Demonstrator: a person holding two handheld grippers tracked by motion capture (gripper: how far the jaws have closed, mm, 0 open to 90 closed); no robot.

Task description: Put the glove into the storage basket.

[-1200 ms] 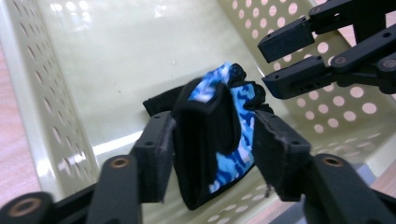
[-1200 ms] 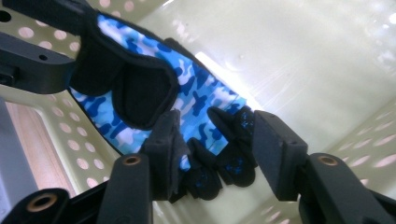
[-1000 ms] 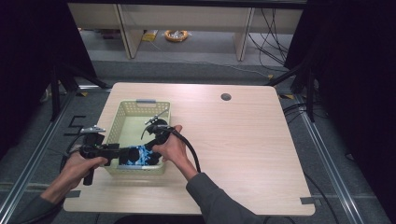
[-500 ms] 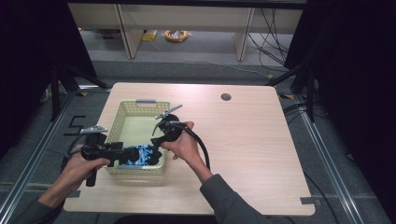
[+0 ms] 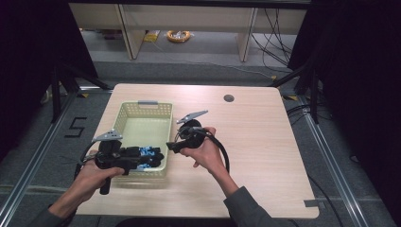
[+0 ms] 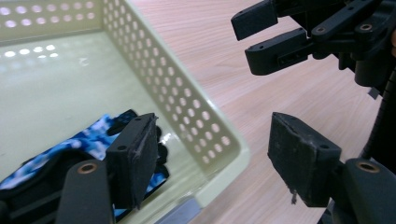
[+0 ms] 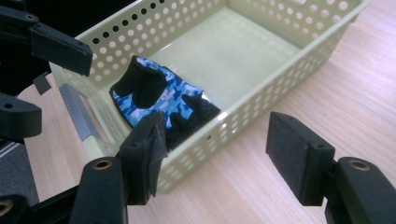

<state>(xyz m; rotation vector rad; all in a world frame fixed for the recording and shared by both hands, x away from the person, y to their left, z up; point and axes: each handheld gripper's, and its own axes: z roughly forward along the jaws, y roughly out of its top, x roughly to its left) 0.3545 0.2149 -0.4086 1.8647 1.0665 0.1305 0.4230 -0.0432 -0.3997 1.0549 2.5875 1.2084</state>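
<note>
High view: the left claw [image 5: 153, 157] is held in the person's left hand [image 5: 92, 172] over the near end of a pale green perforated basket [image 5: 142, 124], pointing to the right. Its jaws stand apart with nothing between them. In the left gripper view, one jaw hangs inside the basket just above a blue camouflage glove [image 6: 88, 140] with black padding, and the other jaw hangs outside the basket wall, over the counter [image 6: 261, 107].

The right claw [image 5: 171, 147] sits in the person's right hand [image 5: 203, 153], just beside the basket's right wall and pointing left toward it. Its jaws are also spread wide and hold nothing. In the right gripper view, the glove [image 7: 159, 100] lies flat in the near corner of the basket [image 7: 261, 51], palm pads up, touching the basket floor and close to the side wall. The left claw [image 7: 44, 70] shows at the upper left of that view, open.

The two claws are near each other, on either side of the basket's right wall. The basket stands on the left half of the light wooden counter [image 5: 265, 142]. A small round dark hole [image 5: 229, 98] is set in the counter near its far edge. A black cable [image 5: 222, 151] loops from the right claw's body.
</note>
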